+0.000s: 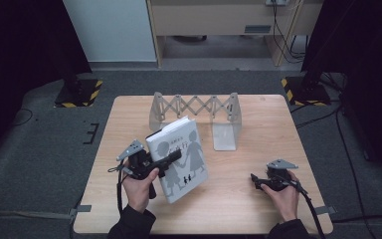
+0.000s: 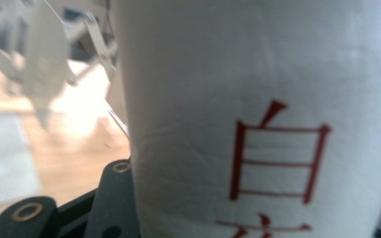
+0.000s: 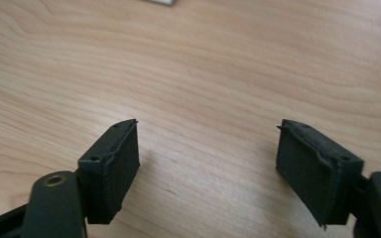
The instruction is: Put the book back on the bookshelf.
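Note:
A white book (image 1: 179, 159) with grey silhouette figures on its cover is held tilted above the wooden table (image 1: 258, 119), left of centre. My left gripper (image 1: 176, 155) is shut on it, one black jaw lying across the cover. In the left gripper view the book's white spine (image 2: 258, 99) with red characters sits right in front of the camera, and the left gripper (image 2: 253, 218) clamps it from both sides. My right gripper (image 1: 255, 179) rests low at the table's right front. In its own view the right gripper (image 3: 208, 148) stands open, with bare wood between the jaws.
A grey metal expanding book rack (image 1: 194, 107) stands at the table's back centre, its flat base plate (image 1: 225, 134) reaching forward. The rack (image 2: 44, 59) appears blurred in the left gripper view. Floor stands with striped bases (image 1: 303, 89) flank the table.

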Tool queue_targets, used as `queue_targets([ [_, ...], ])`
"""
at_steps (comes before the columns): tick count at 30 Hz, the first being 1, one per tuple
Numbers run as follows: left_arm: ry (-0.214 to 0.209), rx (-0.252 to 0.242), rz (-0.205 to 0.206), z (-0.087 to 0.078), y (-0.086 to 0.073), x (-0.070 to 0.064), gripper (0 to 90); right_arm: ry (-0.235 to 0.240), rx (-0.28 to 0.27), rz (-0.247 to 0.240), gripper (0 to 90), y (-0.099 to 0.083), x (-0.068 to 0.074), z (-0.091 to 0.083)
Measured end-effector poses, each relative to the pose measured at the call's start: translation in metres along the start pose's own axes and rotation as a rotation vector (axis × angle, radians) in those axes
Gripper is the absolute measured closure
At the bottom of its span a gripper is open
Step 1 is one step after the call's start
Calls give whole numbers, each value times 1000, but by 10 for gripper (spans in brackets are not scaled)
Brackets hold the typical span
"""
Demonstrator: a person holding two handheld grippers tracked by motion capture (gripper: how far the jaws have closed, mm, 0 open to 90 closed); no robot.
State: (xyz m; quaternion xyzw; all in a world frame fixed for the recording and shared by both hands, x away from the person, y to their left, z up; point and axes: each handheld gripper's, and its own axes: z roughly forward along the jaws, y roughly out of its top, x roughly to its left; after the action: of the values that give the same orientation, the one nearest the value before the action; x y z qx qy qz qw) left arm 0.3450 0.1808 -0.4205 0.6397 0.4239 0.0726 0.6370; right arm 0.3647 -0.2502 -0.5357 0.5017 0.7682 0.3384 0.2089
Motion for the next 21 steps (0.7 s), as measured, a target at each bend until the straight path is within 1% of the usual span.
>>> queue_targets([
  [1, 15, -8, 13, -4, 4, 0, 514, -5, 3, -3, 216, 0, 0, 0],
  [2, 32, -19, 19, -9, 8, 2, 514, -7, 1, 1, 187, 0, 0, 1],
  [3, 39, -26, 23, -11, 10, 3, 514, -14, 1, -6, 163, -1, 0, 1],
  [4, 48, -31, 30, -13, 12, 4, 514, -17, 0, -6, 156, -1, 0, 2],
  [5, 48, -31, 30, -13, 12, 4, 514, -17, 0, -6, 156, -1, 0, 2],
  [6, 72, -33, 51, -15, 16, 6, 514, -18, 1, -5, 148, -1, 0, 2],
  [7, 84, -34, 59, -16, 18, 7, 515, -20, 0, -2, 145, -1, -1, 2],
  [8, 84, -34, 59, -16, 18, 7, 514, -19, 2, 2, 142, -1, -1, 2],
  [9, 112, -37, 74, -18, 23, 9, 515, -17, 4, -2, 137, -1, -1, 2],
  [10, 123, -37, 77, -18, 24, 11, 514, -20, 4, 0, 130, -1, -1, 2],
  [11, 123, -37, 77, -18, 24, 11, 514, -20, 4, 0, 130, -1, -1, 2],
  [12, 144, -40, 80, -19, 28, 15, 515, -22, 4, 1, 124, -1, -1, 3],
  [13, 144, -40, 80, -19, 28, 15, 514, -22, 4, 1, 124, -1, -1, 3],
  [16, 174, -52, 81, -20, 36, 22, 515, -18, 9, 3, 100, -1, 0, 3],
  [19, 203, -57, 101, -21, 43, 26, 515, -14, 12, -4, 88, -1, 0, 4],
  [21, 232, -66, 127, -21, 46, 27, 515, -11, 15, -2, 83, 0, 0, 3],
])
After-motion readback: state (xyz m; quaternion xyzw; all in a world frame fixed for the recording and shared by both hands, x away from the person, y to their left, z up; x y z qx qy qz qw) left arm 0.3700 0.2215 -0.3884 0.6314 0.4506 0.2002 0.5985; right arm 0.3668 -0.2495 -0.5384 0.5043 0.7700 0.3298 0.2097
